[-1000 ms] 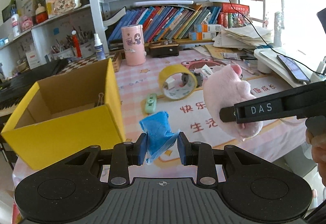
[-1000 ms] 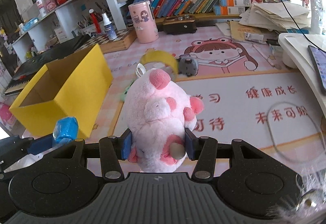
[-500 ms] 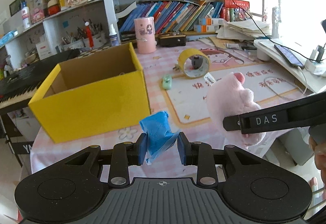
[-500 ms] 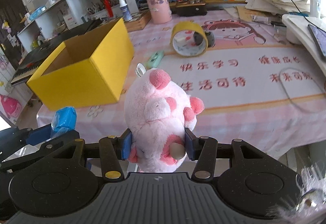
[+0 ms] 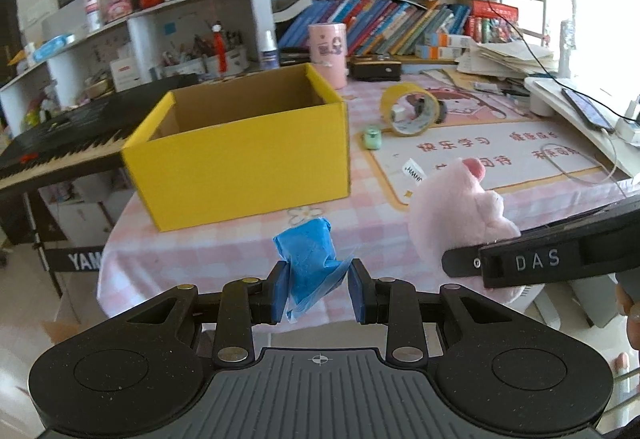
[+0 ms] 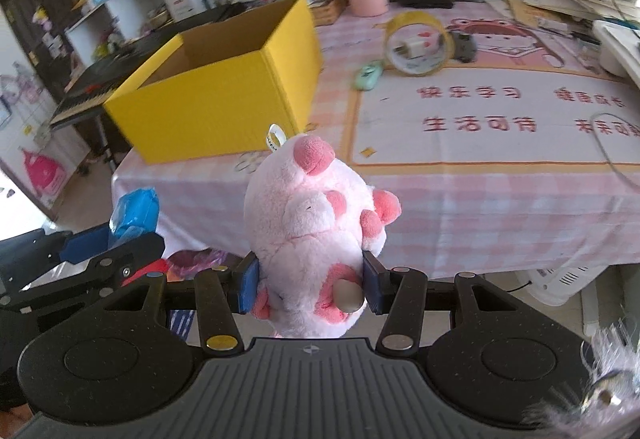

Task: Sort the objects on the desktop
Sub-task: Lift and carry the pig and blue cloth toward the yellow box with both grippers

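So I've got the pink plush toy (image 6: 316,235) squeezed between the fingers of my right gripper (image 6: 311,285), and the crumpled blue packet (image 5: 310,259) pinched tight in my left gripper (image 5: 318,293). Both are hanging in the air just off the near edge of the table (image 6: 480,207). The open yellow box (image 5: 244,155) sits on the pink checked cloth ahead, with a roll of yellow tape (image 5: 412,111) and a little green thing (image 5: 373,138) to its right.

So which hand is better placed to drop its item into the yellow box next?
Probably the left. The left gripper holds the blue packet almost straight in front of the yellow box; the right gripper's pink plush sits further to its right.
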A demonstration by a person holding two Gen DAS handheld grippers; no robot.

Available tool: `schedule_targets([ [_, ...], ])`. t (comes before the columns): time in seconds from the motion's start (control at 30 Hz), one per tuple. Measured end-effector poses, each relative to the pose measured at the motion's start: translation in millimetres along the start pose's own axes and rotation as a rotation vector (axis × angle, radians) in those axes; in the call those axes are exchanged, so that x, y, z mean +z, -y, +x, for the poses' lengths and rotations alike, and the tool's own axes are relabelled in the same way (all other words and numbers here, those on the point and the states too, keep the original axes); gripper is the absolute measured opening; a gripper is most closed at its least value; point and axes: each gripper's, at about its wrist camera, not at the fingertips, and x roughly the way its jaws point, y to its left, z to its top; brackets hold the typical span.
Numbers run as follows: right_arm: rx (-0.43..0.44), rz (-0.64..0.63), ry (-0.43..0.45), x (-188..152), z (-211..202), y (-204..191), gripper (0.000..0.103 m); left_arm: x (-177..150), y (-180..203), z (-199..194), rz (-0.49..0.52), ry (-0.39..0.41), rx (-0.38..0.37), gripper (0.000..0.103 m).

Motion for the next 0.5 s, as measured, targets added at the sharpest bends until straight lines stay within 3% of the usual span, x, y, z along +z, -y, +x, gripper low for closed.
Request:
schedule_targets([
  [0.5, 0.082, -0.136, -0.029, 1.3, 9.9, -42.0, 0.048, -9.2, -31.4, -12.8, -0.09, 0.008, 0.1, 0.03],
])
